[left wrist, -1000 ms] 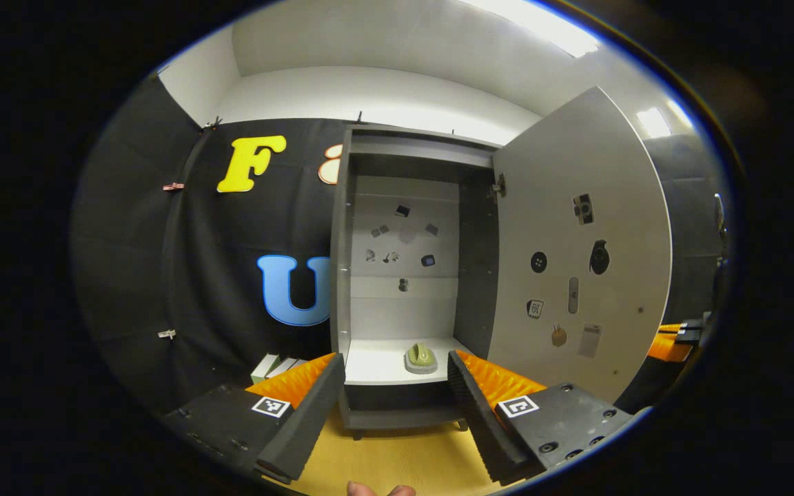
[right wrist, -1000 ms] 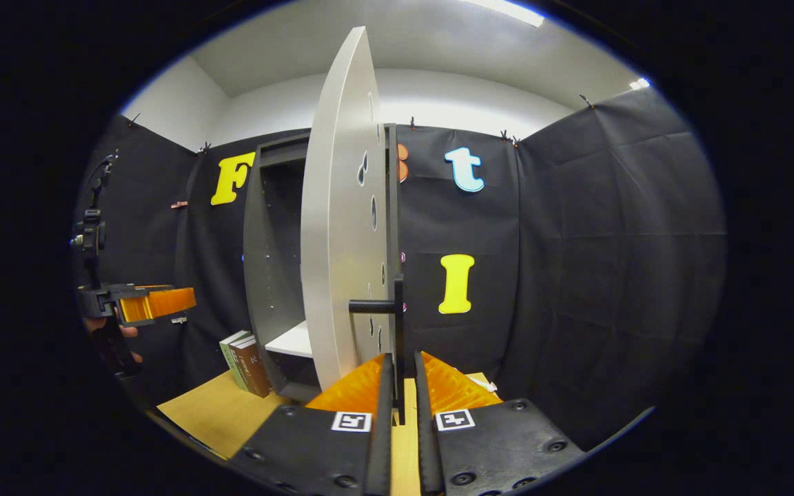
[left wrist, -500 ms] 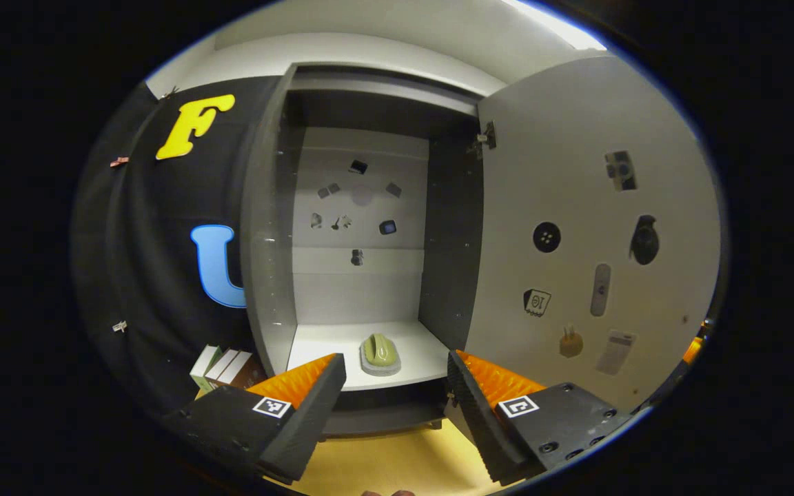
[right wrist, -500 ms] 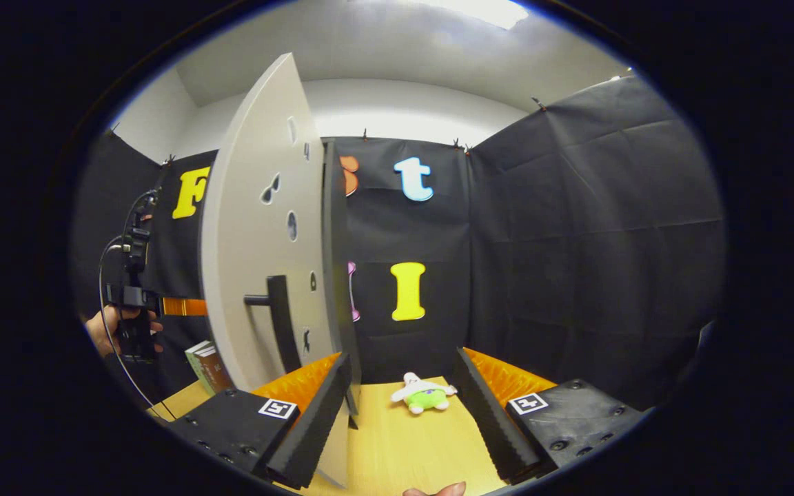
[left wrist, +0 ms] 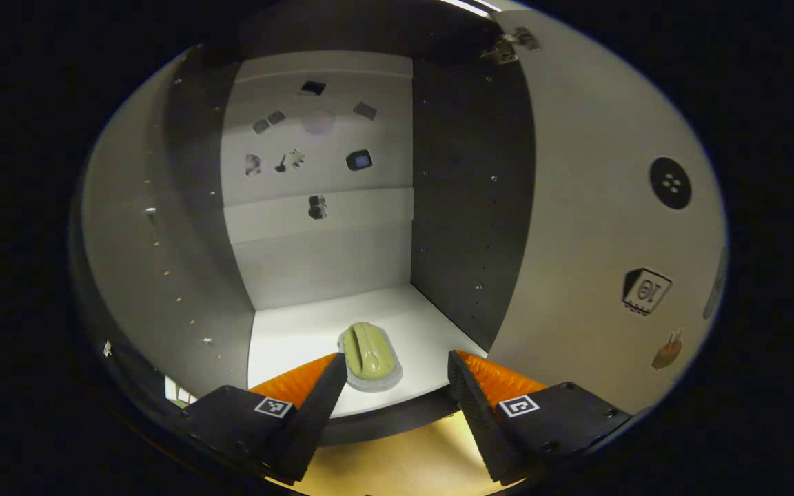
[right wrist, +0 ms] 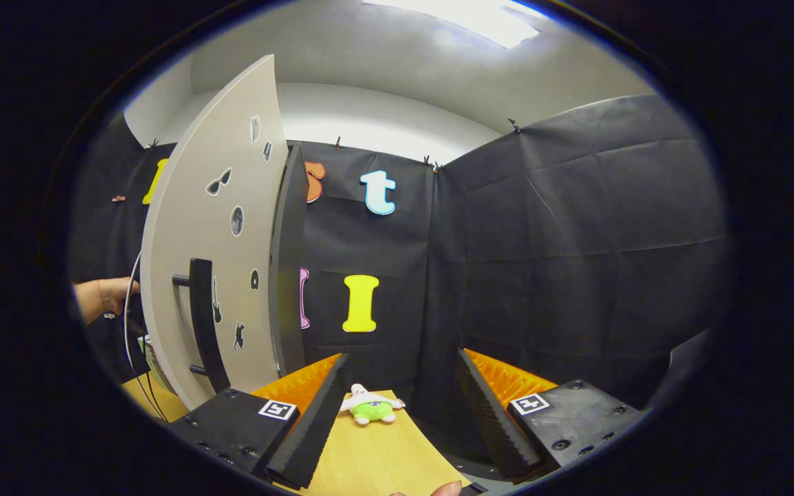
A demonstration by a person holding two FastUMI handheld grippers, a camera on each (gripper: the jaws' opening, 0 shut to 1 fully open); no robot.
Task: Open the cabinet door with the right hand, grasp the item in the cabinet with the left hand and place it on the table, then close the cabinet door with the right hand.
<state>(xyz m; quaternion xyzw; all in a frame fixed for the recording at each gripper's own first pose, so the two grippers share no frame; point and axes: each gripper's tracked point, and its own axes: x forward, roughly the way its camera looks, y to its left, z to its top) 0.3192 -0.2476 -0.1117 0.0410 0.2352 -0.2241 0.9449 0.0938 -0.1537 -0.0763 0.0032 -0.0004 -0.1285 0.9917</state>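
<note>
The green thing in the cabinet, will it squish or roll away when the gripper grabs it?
The green thing looks smooth and rounded, so it might slip in the fingers. Its grey base lies flat on the shelf, so it probably won't roll. Whether it squishes, I can't tell.

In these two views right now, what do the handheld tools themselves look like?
Both the left tool and the right tool have black bolted plates, each bearing a small square black-and-white marker. Each tool has two wedge-shaped fingers with ridged, sawtooth inner faces. A thin cable hangs beside the person's hand behind the door.
</note>
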